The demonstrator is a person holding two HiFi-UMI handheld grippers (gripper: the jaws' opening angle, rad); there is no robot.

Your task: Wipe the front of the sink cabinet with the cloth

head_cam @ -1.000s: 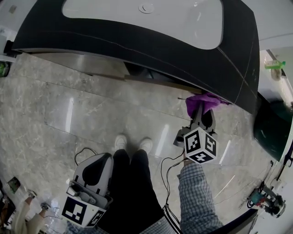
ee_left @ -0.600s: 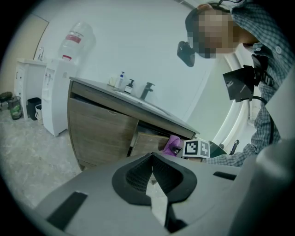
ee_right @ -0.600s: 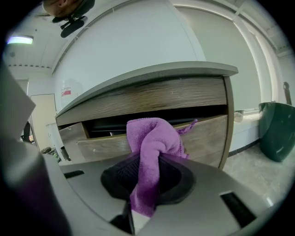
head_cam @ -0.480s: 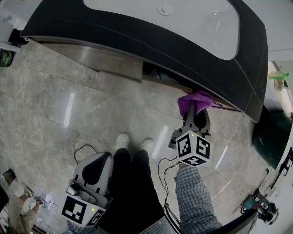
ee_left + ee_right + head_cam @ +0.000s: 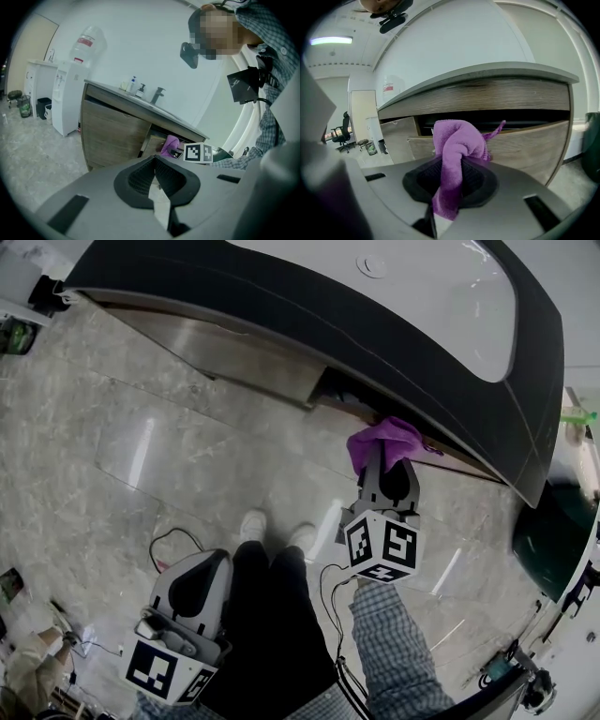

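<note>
The purple cloth [image 5: 382, 440] is bunched at the tips of my right gripper [image 5: 386, 468], which is shut on it. It is held at the wooden cabinet front [image 5: 248, 354], under the dark countertop [image 5: 309, 310]; I cannot tell whether it touches the wood. In the right gripper view the cloth [image 5: 457, 145] hangs between the jaws of the right gripper [image 5: 450, 180], in front of a drawer front [image 5: 525, 140] with a dark gap above. My left gripper [image 5: 199, 579] hangs low by the person's leg. Its jaws are shut and empty in the left gripper view [image 5: 154, 176].
A dark green bin [image 5: 548, 531] stands right of the cabinet. Cables [image 5: 173, 545] trail over the marble floor near the person's shoes [image 5: 272, 529]. A white water dispenser [image 5: 70, 98] stands left of the cabinet, and bottles and a tap [image 5: 157, 95] are on the counter.
My right gripper has carried the cloth leftward along the cabinet front. The head view has swung, so the sink sits further right. The left gripper has stayed put.
</note>
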